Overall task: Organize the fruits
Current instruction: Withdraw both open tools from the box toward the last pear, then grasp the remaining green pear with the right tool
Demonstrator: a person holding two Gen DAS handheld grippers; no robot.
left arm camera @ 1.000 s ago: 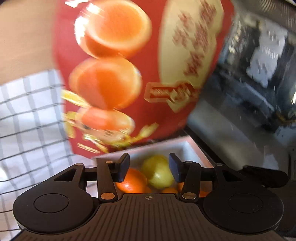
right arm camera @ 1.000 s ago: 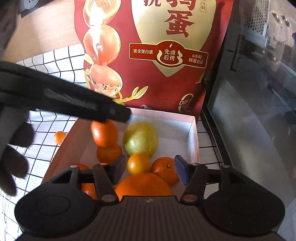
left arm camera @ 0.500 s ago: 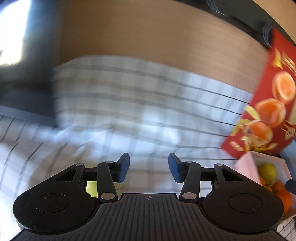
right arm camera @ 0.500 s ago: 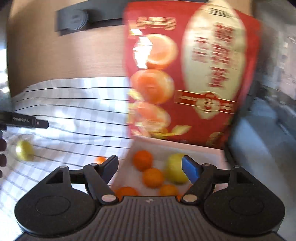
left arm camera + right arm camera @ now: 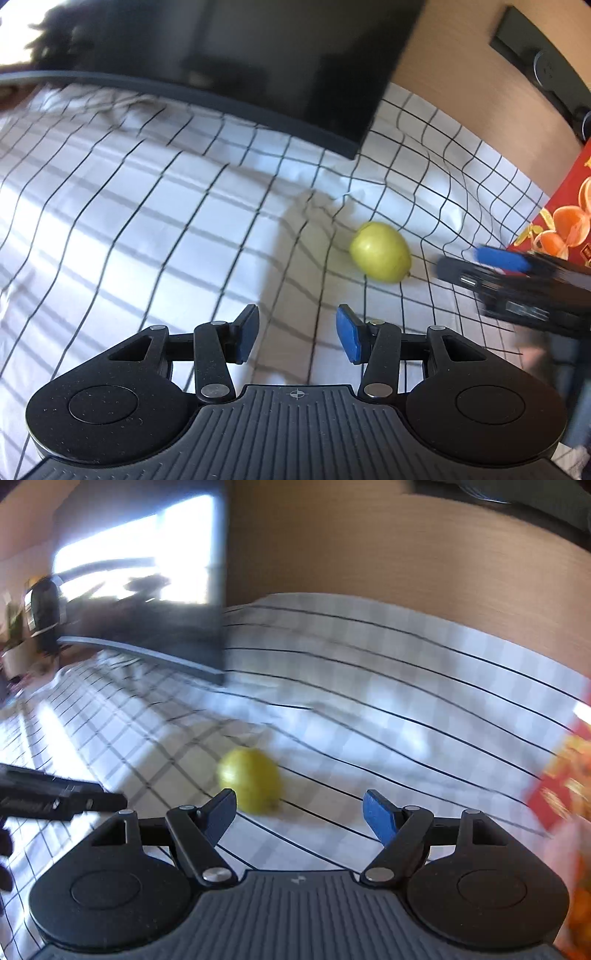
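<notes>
Yellow-green fruit (image 5: 380, 252) lying on checked cloth (image 5: 147, 229); left gripper (image 5: 297, 334), right gripper (image 5: 299, 812) hovering near fruit, jaws apart, gripping nothing.

Yellow-green fruit (image 5: 249, 784) on checked cloth (image 5: 388, 716), right hand-held gripper (image 5: 299, 814) spread apart, empty

- My table wears a white cloth (image 5: 155, 206) with a black grid, rumpled in places.
- A dark monitor (image 5: 258, 55) stands at the back (its screen mirrors a bright window, I think).
- Behind runs a wood-toned wall (image 5: 406, 561).
- Sunlight stripes the cloth on the left.
</notes>
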